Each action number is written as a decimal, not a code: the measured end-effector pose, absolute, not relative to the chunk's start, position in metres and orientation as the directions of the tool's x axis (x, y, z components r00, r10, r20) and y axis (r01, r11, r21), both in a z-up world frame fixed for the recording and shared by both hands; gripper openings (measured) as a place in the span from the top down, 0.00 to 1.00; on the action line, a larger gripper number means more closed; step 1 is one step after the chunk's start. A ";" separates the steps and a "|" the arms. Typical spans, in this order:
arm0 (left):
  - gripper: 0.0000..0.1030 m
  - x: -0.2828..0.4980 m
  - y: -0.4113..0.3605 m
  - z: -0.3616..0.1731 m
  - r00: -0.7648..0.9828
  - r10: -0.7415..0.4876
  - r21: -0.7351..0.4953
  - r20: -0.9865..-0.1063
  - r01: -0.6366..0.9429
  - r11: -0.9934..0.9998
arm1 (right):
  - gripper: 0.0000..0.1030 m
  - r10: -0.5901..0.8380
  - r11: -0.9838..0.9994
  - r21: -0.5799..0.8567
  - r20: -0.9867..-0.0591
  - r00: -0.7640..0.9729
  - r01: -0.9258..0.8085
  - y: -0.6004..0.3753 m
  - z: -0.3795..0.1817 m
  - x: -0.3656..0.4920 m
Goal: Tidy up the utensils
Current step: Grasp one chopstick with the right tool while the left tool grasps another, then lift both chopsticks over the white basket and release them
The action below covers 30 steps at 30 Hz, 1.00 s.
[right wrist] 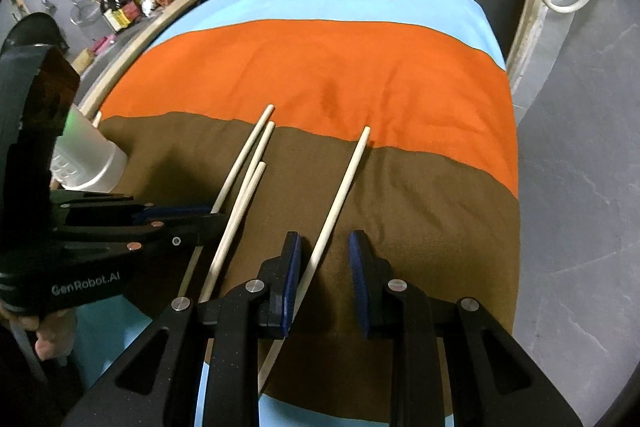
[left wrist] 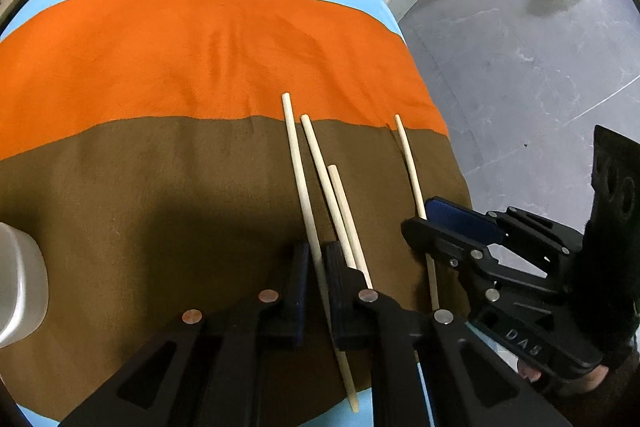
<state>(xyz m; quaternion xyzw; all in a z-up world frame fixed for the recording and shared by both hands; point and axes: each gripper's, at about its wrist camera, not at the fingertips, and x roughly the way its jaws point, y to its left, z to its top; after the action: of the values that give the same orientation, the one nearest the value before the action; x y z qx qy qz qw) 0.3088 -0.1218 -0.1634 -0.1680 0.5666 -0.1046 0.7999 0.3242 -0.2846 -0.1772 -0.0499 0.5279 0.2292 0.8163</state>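
The left tool (left wrist: 316, 287) pinches one chopstick (left wrist: 306, 199) on the bench's brown stripe (left wrist: 160, 187); the right tool (right wrist: 324, 279) stands narrowly open around a lone chopstick (right wrist: 344, 183) near the bench's right edge.

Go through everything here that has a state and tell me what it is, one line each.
Left gripper: shut on a chopstick.
Right gripper: open, straddling a lone chopstick, not pressing.
Three chopsticks: lying side by side on the cloth.
Cloth: spread flat, slightly wrinkled.
White container: at the cloth's edge, contents hidden.
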 end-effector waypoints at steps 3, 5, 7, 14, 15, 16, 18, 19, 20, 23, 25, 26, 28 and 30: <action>0.93 0.308 -0.122 -0.162 0.336 -0.363 -0.399 -0.869 -0.041 0.916 | 0.92 0.269 0.903 0.106 -0.895 0.356 -0.416 -0.277 -0.175 0.321; 0.94 0.310 -0.122 -0.161 0.341 -0.386 -0.427 -0.857 -0.051 0.903 | 0.96 0.311 0.904 0.168 -0.889 0.336 -0.392 -0.281 -0.175 0.321; 0.94 0.305 -0.117 -0.161 0.349 -0.414 -0.459 -0.841 -0.053 0.887 | 0.96 0.355 0.904 0.230 -0.873 0.334 -0.360 -0.287 -0.173 0.317; 0.95 0.276 -0.105 -0.130 0.471 -0.457 -0.510 -0.754 0.018 0.860 | 0.96 0.491 0.866 0.347 -0.731 0.474 -0.361 -0.294 -0.138 0.280; 0.95 0.269 -0.104 -0.118 0.509 -0.456 -0.505 -0.730 0.048 0.862 | 0.96 0.522 0.850 0.366 -0.681 0.513 -0.378 -0.293 -0.127 0.270; 0.95 0.264 -0.103 -0.110 0.536 -0.456 -0.502 -0.710 0.069 0.862 | 0.96 0.538 0.842 0.376 -0.648 0.539 -0.387 -0.292 -0.119 0.264; 0.95 0.253 -0.100 -0.091 0.594 -0.442 -0.477 -0.673 0.109 0.872 | 0.96 0.554 0.832 0.384 -0.590 0.587 -0.400 -0.292 -0.103 0.255; 0.95 0.248 -0.097 -0.080 0.624 -0.432 -0.459 -0.651 0.130 0.879 | 0.96 0.565 0.825 0.391 -0.551 0.614 -0.408 -0.289 -0.093 0.249; 0.95 0.243 -0.094 -0.070 0.652 -0.419 -0.437 -0.632 0.147 0.887 | 0.96 0.571 0.820 0.393 -0.517 0.638 -0.416 -0.286 -0.084 0.243; 0.95 0.229 -0.075 -0.045 0.713 -0.395 -0.404 -0.579 0.169 0.899 | 0.96 0.593 0.801 0.401 -0.429 0.681 -0.445 -0.275 -0.059 0.238; 0.95 0.221 -0.060 -0.029 0.745 -0.383 -0.397 -0.545 0.173 0.901 | 0.96 0.613 0.782 0.409 -0.368 0.700 -0.470 -0.267 -0.043 0.237; 0.95 0.218 -0.051 -0.020 0.765 -0.374 -0.394 -0.524 0.171 0.903 | 0.96 0.622 0.772 0.414 -0.339 0.705 -0.482 -0.265 -0.038 0.234; 0.95 0.214 -0.036 -0.004 0.800 -0.352 -0.388 -0.487 0.163 0.907 | 0.96 0.646 0.744 0.426 -0.264 0.716 -0.514 -0.251 -0.021 0.230; 0.95 0.206 -0.014 0.008 0.826 -0.330 -0.389 -0.457 0.148 0.909 | 0.96 0.668 0.716 0.429 -0.193 0.719 -0.550 -0.235 -0.005 0.229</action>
<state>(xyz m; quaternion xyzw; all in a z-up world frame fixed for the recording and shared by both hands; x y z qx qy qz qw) 0.2062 -0.0141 0.0080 -0.1710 0.2664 -0.1271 0.9400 0.2287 -0.2351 -0.0052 0.1732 0.1694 0.3344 0.9108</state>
